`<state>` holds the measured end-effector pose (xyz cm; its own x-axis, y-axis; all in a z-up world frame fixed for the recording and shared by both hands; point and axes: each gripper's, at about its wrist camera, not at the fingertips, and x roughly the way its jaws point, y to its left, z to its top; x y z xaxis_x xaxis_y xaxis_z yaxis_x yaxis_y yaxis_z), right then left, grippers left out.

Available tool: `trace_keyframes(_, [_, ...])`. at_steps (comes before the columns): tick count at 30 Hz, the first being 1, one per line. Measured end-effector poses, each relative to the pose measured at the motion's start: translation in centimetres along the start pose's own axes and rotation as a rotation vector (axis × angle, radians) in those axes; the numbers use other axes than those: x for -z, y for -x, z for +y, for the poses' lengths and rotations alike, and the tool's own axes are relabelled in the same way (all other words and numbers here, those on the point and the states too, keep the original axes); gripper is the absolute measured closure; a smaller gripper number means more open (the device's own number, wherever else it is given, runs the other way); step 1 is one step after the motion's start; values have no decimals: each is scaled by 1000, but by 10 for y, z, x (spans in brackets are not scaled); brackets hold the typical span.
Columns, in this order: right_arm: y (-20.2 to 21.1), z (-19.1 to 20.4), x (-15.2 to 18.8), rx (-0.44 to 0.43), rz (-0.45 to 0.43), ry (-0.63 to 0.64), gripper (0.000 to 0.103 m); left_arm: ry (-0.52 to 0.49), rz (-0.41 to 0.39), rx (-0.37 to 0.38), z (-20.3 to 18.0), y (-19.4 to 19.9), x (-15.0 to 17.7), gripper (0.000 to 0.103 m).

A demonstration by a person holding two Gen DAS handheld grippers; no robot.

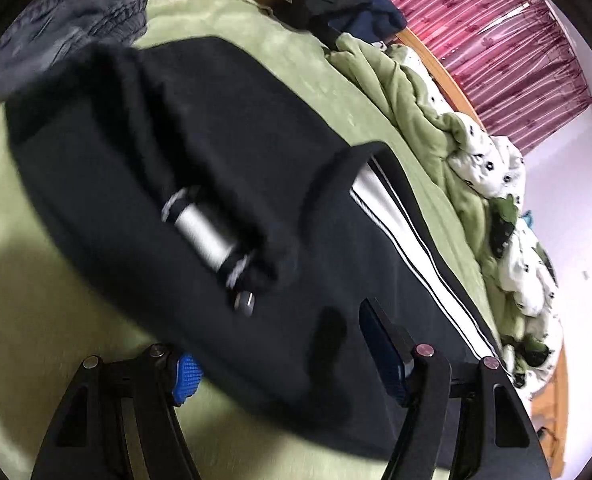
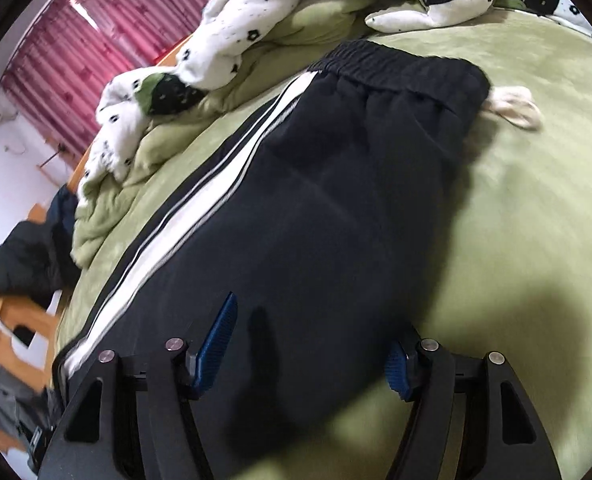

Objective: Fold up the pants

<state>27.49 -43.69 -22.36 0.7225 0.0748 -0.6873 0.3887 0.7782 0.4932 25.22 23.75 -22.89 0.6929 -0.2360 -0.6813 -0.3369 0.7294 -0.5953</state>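
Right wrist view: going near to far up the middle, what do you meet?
Right gripper with jaws open → dark pants leg → elastic waistband → green blanket → crumpled white patterned quilt.

Matt black cloth pants with smooth white side stripes on fuzzy green fleece blanket; ribbed blue claw pads.

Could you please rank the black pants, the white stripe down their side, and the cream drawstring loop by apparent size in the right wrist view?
1. black pants
2. white stripe
3. cream drawstring loop

The loop lies farthest from the camera, so it may look smaller than it is.
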Motion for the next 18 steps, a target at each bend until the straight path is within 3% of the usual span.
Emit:
trace_keyframes(1, [-9,2,-8,31,-7,-9,50,-8,-9,-18,-3,-3,-1,37])
trace_keyframes(2, [-14,1,-13,56,-5,-19,72,-20,-26,-60,-7,-5,0,52])
trace_keyframes(3, [-19,-2,-18,49,-1,-42,81,-32,-35,-111,-7,-6,0,64])
trace_keyframes(4, [-19,-6,-22,24,-7,-82,84,-60,-35,-165,-10,-9,-1,81])
trace_keyframes(5, [-18,-8,-24,9,-12,-109,86,-75,-30,-162,-10,-7,-1,87])
trace_keyframes(10, [19,-10,-34,-85,-73,-120,89,-166,-50,-167,-28,25,9,92])
trace_keyframes(14, [49,-31,-35,-85,-58,-132,90,-220,-25,-129,-40,51,29,92])
trace_keyframes(18, [90,-73,-30,-52,-46,-125,90,-292,44,-110,-44,69,73,92])
